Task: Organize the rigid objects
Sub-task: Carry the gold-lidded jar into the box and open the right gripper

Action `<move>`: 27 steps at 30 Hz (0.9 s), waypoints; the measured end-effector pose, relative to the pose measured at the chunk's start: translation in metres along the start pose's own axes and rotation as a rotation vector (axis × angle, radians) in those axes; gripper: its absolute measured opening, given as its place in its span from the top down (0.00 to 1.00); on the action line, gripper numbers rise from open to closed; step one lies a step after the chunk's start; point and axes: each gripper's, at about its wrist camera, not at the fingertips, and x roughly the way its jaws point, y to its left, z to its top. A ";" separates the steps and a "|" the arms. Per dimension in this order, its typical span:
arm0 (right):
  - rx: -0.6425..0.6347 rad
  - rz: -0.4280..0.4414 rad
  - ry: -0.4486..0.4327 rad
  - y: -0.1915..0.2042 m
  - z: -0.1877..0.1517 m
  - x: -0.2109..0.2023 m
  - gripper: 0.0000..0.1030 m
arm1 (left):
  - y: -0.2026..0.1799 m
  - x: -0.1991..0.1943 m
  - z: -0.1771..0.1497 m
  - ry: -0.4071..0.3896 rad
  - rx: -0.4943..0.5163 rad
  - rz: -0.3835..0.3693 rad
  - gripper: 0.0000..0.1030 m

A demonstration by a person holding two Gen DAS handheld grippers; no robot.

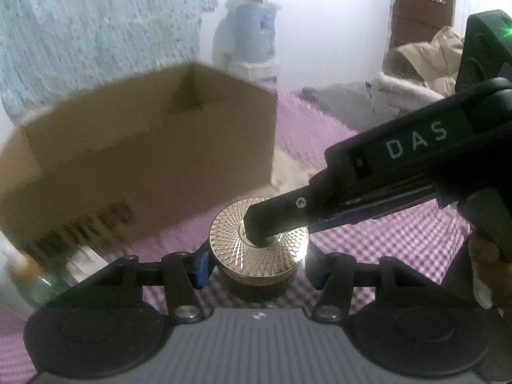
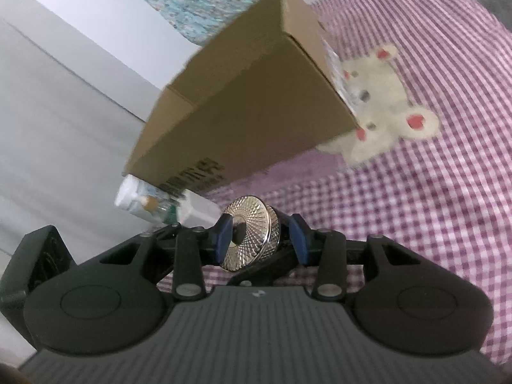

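Note:
A round jar with a shiny embossed gold lid [image 1: 259,236] sits between my left gripper's [image 1: 256,264] blue-padded fingers, which close on its dark body. My right gripper [image 2: 260,235] comes in from the right in the left wrist view; its fingers [image 1: 275,220] rest on the lid's top. In the right wrist view the blue pads [image 2: 224,233] sit on either side of the gold lid [image 2: 246,232], closed on it. An open cardboard box [image 1: 144,147] stands just behind the jar on the pink checked bedcover [image 1: 384,243].
A white tube and small bottles [image 2: 160,206] lie at the box's near left corner. A cream teddy-bear patch [image 2: 384,105] is on the cover by the box's right end. A white wall and blue patterned cloth [image 1: 96,25] stand behind; clothes pile at far right.

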 end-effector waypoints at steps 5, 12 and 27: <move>-0.098 0.050 -0.056 0.039 0.026 -0.011 0.62 | 0.015 -0.036 0.033 -0.103 0.016 0.051 0.45; -0.272 0.100 -0.120 0.090 0.085 -0.004 0.62 | 0.052 -0.047 0.087 -0.168 -0.022 0.124 0.45; -0.224 -0.023 0.281 0.064 0.178 0.146 0.60 | 0.143 0.076 0.102 0.242 -0.275 0.065 0.45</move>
